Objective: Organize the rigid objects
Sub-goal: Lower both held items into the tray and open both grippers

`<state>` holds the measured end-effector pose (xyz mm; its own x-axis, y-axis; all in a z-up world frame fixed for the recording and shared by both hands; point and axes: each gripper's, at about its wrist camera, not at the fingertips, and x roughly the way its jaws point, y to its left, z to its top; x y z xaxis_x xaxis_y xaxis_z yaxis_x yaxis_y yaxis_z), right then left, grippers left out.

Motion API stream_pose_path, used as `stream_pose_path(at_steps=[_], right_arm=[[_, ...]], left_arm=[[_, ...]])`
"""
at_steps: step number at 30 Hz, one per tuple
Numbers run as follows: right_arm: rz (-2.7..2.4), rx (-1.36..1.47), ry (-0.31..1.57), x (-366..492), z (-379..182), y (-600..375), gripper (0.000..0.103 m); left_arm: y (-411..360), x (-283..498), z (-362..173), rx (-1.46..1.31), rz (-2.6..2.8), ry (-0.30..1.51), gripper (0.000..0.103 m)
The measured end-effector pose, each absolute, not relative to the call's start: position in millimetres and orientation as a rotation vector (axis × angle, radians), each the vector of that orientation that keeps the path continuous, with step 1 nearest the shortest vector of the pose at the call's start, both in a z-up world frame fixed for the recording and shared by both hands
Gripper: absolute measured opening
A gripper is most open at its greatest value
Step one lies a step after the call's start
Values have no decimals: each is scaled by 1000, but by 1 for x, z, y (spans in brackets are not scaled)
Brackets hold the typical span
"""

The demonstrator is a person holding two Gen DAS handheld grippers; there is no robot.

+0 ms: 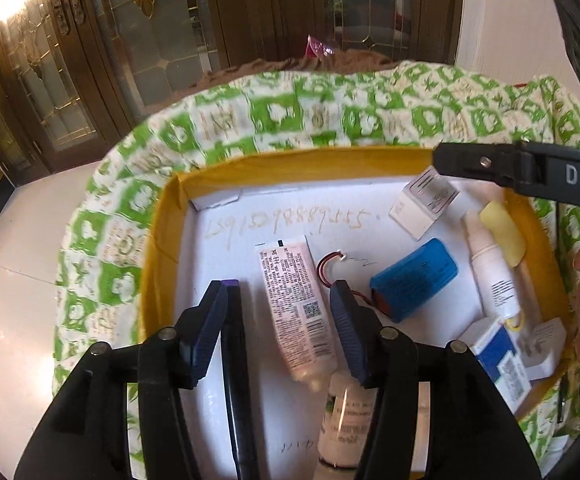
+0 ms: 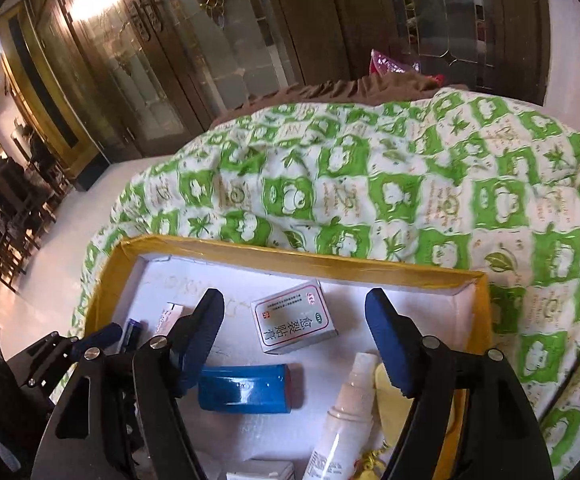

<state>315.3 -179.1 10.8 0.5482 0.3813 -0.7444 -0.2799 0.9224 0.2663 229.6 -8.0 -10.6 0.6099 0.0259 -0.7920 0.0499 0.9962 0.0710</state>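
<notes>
The left gripper [image 1: 278,292] is held with its jaws spread and nothing between them, above the white floor of the box [image 1: 162,216]. A pink tube [image 1: 296,312] lies directly below the gap, printed side up, cap toward the camera. A black pen [image 1: 236,380] lies just beside the tube, under the left finger. A small white bottle [image 1: 348,420] is seen close to the tube's cap, partly hidden by the right finger. A blue battery [image 1: 414,280] with red and black leads lies farther right, apart from the tube.

The right gripper [image 2: 294,332] is likewise spread wide, with nothing gripped, above the same box [image 2: 290,258]. Under the gap lies the battery [image 2: 246,388], partly hidden by one finger, with a white carton [image 2: 294,318] beyond it, near the far wall. A spray bottle [image 2: 344,416] lies beside the other finger, touching a yellow object [image 2: 384,384] that is too hidden to name. In the left view a blue-and-white carton [image 1: 498,356] and a white plug [image 1: 542,344] are seen in the near right corner.

The box rests on a green-and-white quilt [image 2: 410,184]. Dark wooden doors [image 2: 170,60] stand behind.
</notes>
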Motion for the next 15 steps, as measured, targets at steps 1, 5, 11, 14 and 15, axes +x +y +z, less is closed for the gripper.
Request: stream_pose_path(at_steps=[1, 5, 11, 14, 15], right_arm=[[394, 130, 905, 311, 14, -183, 68], [407, 173, 884, 286, 27, -196, 76], [441, 200, 880, 234, 28, -204, 82], [461, 219, 874, 211, 25, -205, 82], [468, 237, 876, 200, 24, -206, 82]], left_arm=[[-7, 226, -7, 91, -12, 908, 52], [-4, 196, 7, 100, -15, 876, 60], [-2, 142, 6, 105, 4, 880, 65], [-9, 117, 3, 120, 14, 890, 65], [-12, 109, 2, 124, 14, 892, 65]])
